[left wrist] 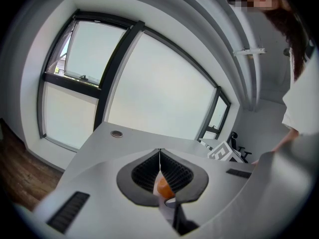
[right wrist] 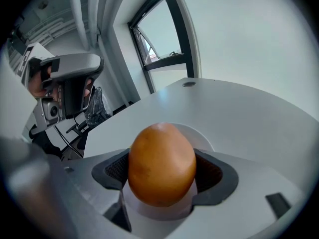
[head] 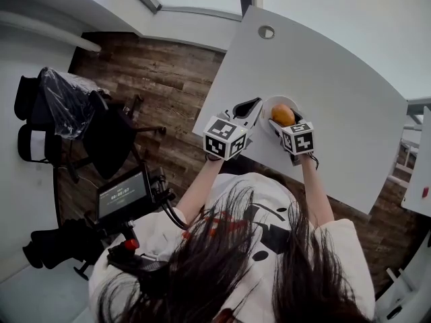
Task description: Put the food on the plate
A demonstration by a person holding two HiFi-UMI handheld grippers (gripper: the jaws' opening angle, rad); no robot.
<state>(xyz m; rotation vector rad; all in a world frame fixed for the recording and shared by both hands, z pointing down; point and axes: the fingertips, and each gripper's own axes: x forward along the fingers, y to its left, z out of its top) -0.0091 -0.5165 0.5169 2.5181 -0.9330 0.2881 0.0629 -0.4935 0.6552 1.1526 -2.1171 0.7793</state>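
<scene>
**Progress.** The food [right wrist: 160,153], a smooth orange-brown ovoid, is directly over the plate [right wrist: 203,136], with the rim showing behind it and white plate below. The right tongs [right wrist: 162,179] are pinching the food, with a ribbed pad against each side. No view shows whether its underside already touches the plate. I judge the carry essentially done. What is left is to settle the food, spread the tongs and lift away without rolling it, since a rounded item may shift on release.

**Left tongs.** The left tongs [left wrist: 159,158] are pressed together with their tips meeting, and they hold nothing. They sit just beside the plate on its left, pointing towards it. The food shows only through the gap behind the tips.

**Surroundings.**
- The plate sits near the person's edge of the white surface [head: 323,66].
- A round grommet [head: 267,31] lies well beyond the plate on the far side. No other loose item shows on the surface.
- Well to the left of the plate, down on the wooden floor [head: 168,79], are a monitor rig [head: 123,195] and a dark chair [head: 101,136].

**Obstructions.** Nothing lies on the plate under the food. The only item close by is the left tongs — near the rim, though not over it as far as the head view shows.
</scene>
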